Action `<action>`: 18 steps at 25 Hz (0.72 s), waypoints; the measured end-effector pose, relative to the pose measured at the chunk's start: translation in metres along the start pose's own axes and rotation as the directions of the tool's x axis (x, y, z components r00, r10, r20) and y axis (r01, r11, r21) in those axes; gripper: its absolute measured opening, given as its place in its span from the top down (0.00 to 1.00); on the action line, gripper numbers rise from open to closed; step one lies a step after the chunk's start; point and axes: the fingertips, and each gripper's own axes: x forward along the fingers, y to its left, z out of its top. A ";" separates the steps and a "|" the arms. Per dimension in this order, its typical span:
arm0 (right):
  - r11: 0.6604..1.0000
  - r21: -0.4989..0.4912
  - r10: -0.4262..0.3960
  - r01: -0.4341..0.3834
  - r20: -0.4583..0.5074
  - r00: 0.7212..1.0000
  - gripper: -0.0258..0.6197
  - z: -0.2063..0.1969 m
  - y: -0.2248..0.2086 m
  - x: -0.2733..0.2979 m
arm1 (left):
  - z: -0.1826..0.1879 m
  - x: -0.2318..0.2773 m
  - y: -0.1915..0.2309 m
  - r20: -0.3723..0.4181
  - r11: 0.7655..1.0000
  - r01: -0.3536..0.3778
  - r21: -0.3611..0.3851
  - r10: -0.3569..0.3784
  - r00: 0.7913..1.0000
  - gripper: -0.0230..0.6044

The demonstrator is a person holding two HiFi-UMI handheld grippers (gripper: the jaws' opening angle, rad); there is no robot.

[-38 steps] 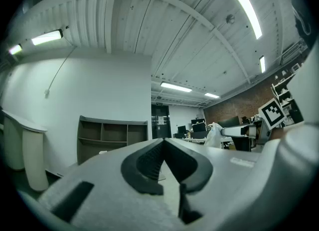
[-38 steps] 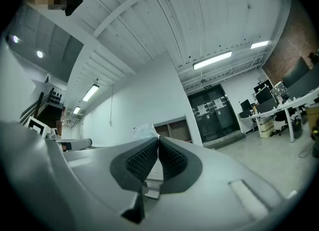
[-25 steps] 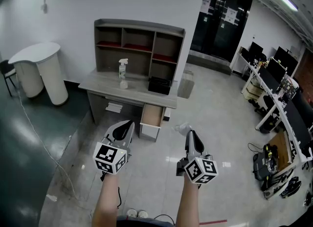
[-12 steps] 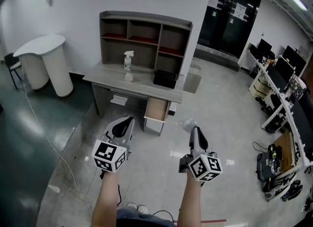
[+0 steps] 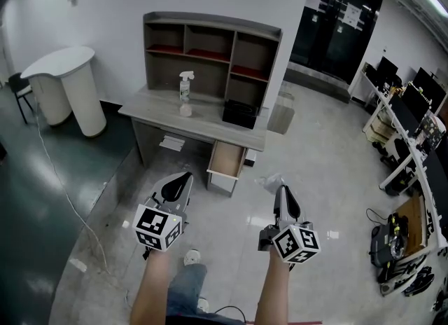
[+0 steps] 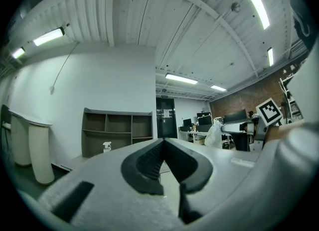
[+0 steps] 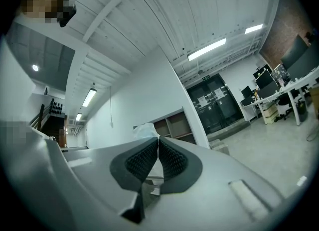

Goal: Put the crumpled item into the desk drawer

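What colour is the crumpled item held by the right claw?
White. The crumpled item shows best in the right gripper view.

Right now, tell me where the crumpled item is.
In the head view, the crumpled item sits pinched in the right gripper, just right of the open desk drawer.

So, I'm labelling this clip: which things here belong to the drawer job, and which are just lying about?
Job: crumpled item, pinched in the right gripper; open desk drawer.
Lying about: spray bottle, black box on the desk, white round table.
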 end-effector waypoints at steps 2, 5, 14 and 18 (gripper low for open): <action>1.000 -0.002 -0.004 0.004 -0.002 1.000 0.93 -0.003 -0.008 0.018 | -0.005 0.017 0.010 -0.001 1.000 0.000 -0.007 0.000 1.000 0.96; 1.000 -0.008 -0.009 0.009 -0.005 1.000 0.93 -0.009 -0.019 0.050 | -0.014 0.048 0.029 0.000 1.000 0.002 -0.018 -0.002 1.000 0.96; 0.999 -0.023 -0.032 0.032 -0.021 0.999 0.93 -0.023 -0.049 0.176 | -0.030 0.159 0.105 -0.008 0.999 0.030 -0.042 -0.031 0.999 0.97; 0.999 -0.027 -0.039 0.039 -0.027 0.999 0.93 -0.029 -0.056 0.237 | -0.033 0.208 0.146 -0.009 0.998 0.040 -0.050 -0.040 0.999 0.96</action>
